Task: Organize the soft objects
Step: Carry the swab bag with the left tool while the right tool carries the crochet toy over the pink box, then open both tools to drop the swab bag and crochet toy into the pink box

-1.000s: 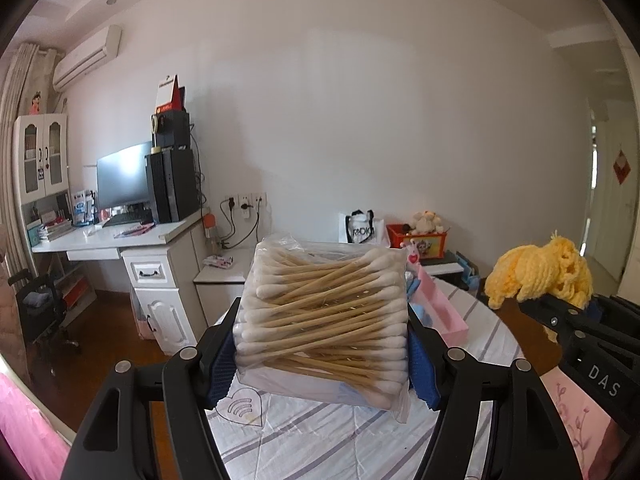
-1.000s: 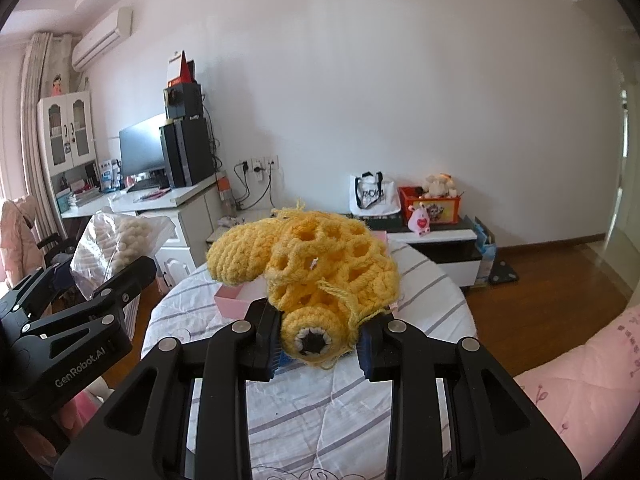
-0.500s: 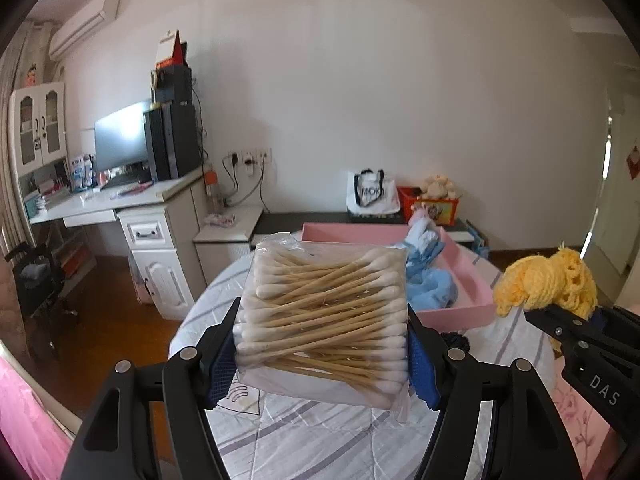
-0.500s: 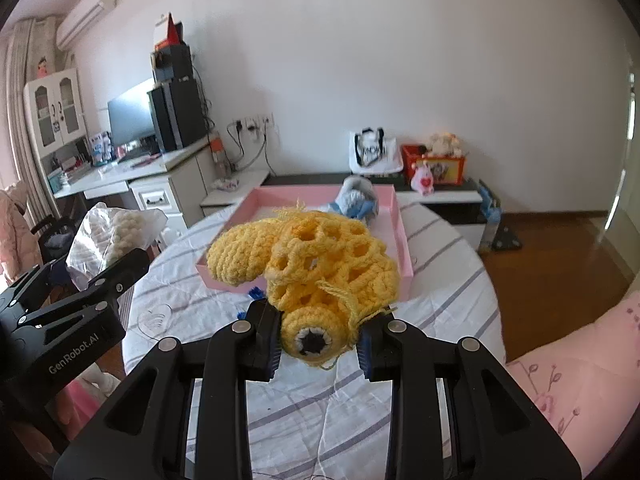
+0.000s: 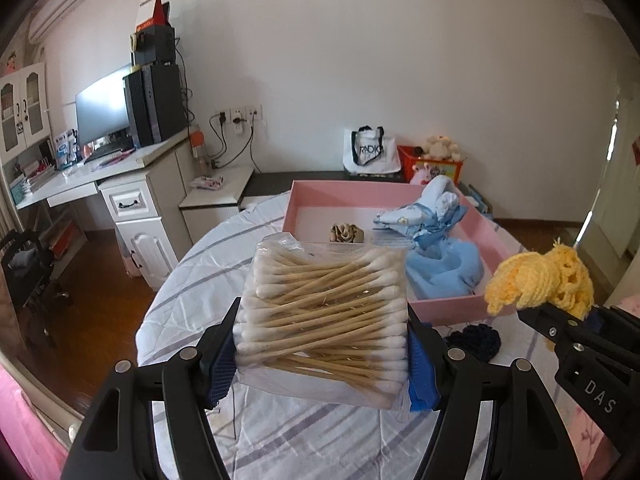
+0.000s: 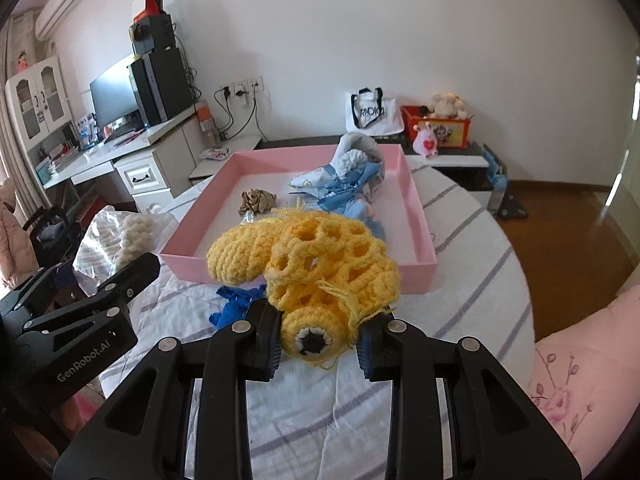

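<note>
in the left wrist view, at the bottom centre of the frame, the left gripper (image 5: 322, 354) is clamped on a clear bag of cotton swabs (image 5: 324, 316). its blue pads press both ends of the bag, so the jaws stand fairly wide apart. the bag is held above the striped tablecloth (image 5: 304, 436), which fills the lower middle of the frame.

at the right edge of that view the right gripper (image 5: 576, 328) comes in from the side, carrying a yellow crochet piece (image 5: 540, 280). just below and left of it, a dark blue knitted thing (image 5: 478, 340) lies on the cloth, beside the near wall of the tray.

in the right wrist view, at the bottom centre, the right gripper (image 6: 318, 344) is closed narrowly on the yellow crochet piece (image 6: 308, 268). it pinches the round end with the dark and white centre, and the open-work body hangs forward over the near wall of the pink tray (image 6: 416, 216). a bright blue scrap (image 6: 236, 306) lies on the cloth just left of the jaws. at the lower left the left gripper (image 6: 80, 312) shows side on with its bag (image 6: 112, 240).

further off, mid frame, the pink tray sits on the table. inside it lie a small beige fabric rosette (image 6: 258, 200) on the left and a heap of light blue cloth (image 6: 348, 178) on the right. behind the table, at the upper left, stands a white desk (image 6: 132, 160).
</note>
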The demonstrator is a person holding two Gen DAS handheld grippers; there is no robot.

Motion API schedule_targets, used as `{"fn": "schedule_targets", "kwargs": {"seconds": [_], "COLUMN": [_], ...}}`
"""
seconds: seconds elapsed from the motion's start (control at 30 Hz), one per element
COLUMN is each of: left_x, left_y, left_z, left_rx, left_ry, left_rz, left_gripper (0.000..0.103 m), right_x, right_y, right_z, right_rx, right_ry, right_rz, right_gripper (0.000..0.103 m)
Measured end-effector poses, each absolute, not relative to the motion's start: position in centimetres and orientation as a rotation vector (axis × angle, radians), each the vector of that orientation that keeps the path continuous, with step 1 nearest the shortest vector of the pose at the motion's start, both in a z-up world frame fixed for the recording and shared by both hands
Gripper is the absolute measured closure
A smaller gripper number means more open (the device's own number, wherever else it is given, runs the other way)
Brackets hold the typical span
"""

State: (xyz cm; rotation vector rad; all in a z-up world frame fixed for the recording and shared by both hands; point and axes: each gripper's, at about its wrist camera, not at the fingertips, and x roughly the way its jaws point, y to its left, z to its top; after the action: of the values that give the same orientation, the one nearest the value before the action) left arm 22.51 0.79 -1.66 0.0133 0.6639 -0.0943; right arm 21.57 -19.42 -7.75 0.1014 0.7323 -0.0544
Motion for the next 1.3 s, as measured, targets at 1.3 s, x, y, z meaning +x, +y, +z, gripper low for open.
{"fn": "schedule_targets", "kwargs": {"seconds": [1.3], "left_x": [46.1], "left_y": [1.8], "left_z": [-6.5], "left_rx": [-0.014], "left_ry": [0.833], "left_rz": [-0.104], "left_gripper": [0.022], "right_x": [34.3], "right_y": [-18.2], "right_z": [-11.9], "right_rx": [0.097], "right_ry": [0.872], "right_rz": [-0.066], "right_gripper": [0.042]}}
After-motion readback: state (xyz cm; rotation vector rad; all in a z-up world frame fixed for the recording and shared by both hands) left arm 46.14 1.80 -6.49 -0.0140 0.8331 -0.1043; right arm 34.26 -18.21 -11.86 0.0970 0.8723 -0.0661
